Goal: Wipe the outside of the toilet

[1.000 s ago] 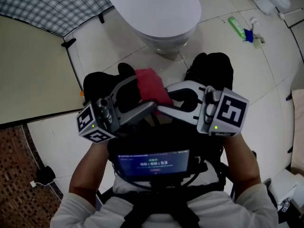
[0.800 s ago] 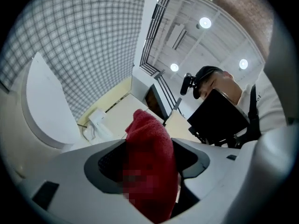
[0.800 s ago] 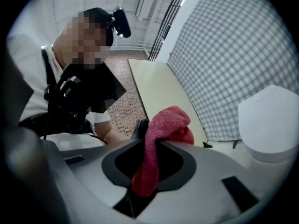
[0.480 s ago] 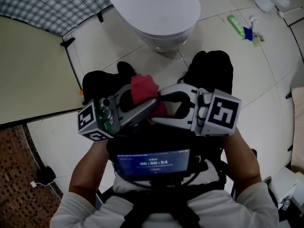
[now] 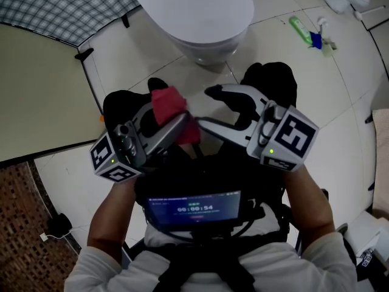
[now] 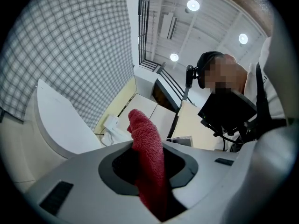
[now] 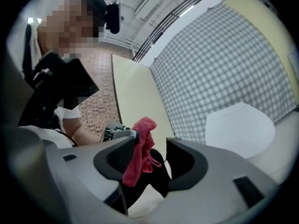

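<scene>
Left gripper (image 5: 172, 121) just closed, pinching cloth (image 5: 167, 101) short of toilet (image 5: 194, 11) — right gripper (image 5: 206, 106) just opened, empty — handover for wiping, likely.

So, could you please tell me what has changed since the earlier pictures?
The red terry cloth passed from the right claw to the left claw, which has just closed on it; the right has just opened and let go. The white toilet stayed put.
</scene>
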Action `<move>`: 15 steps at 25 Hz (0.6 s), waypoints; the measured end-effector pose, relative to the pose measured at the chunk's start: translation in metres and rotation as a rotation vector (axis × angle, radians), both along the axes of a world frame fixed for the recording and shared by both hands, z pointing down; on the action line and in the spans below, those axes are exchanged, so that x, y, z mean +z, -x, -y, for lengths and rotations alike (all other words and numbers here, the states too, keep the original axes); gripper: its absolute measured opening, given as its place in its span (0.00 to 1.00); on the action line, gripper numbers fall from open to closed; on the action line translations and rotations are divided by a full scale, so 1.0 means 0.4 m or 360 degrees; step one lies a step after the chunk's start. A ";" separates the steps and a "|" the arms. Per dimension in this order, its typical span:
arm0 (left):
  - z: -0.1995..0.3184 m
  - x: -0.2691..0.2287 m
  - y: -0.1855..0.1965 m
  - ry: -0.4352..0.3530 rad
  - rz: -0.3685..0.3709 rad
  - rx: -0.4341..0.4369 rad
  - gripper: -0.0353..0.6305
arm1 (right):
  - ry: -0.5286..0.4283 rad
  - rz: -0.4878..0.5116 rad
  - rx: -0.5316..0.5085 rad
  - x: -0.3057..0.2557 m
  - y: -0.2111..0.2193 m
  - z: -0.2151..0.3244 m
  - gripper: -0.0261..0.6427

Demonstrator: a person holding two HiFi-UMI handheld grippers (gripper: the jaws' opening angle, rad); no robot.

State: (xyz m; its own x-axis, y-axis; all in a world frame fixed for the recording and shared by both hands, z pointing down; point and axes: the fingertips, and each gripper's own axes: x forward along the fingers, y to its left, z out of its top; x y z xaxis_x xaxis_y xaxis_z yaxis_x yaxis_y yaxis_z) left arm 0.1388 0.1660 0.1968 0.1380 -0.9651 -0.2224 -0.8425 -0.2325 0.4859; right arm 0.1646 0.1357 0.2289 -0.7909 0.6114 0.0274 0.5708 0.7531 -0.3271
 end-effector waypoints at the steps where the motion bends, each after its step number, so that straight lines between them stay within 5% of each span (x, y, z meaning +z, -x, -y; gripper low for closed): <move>1: 0.001 0.004 -0.002 0.0016 0.0011 0.0001 0.19 | 0.0017 -0.0015 0.0042 0.001 0.003 0.014 0.34; 6: 0.007 0.029 -0.011 0.0105 0.0082 0.0003 0.19 | 0.0030 -0.0113 0.0227 0.027 0.015 0.075 0.05; 15: 0.008 0.040 -0.011 0.0150 0.0103 -0.0007 0.19 | -0.0049 -0.0192 0.0307 0.058 0.022 0.087 0.04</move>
State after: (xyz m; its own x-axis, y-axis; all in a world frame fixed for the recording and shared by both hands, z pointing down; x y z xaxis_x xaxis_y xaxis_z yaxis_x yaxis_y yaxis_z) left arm 0.1434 0.1626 0.2128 0.1451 -0.9820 -0.1211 -0.8739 -0.1846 0.4498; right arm 0.1557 0.1008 0.2521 -0.8828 0.4468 0.1451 0.3737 0.8550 -0.3595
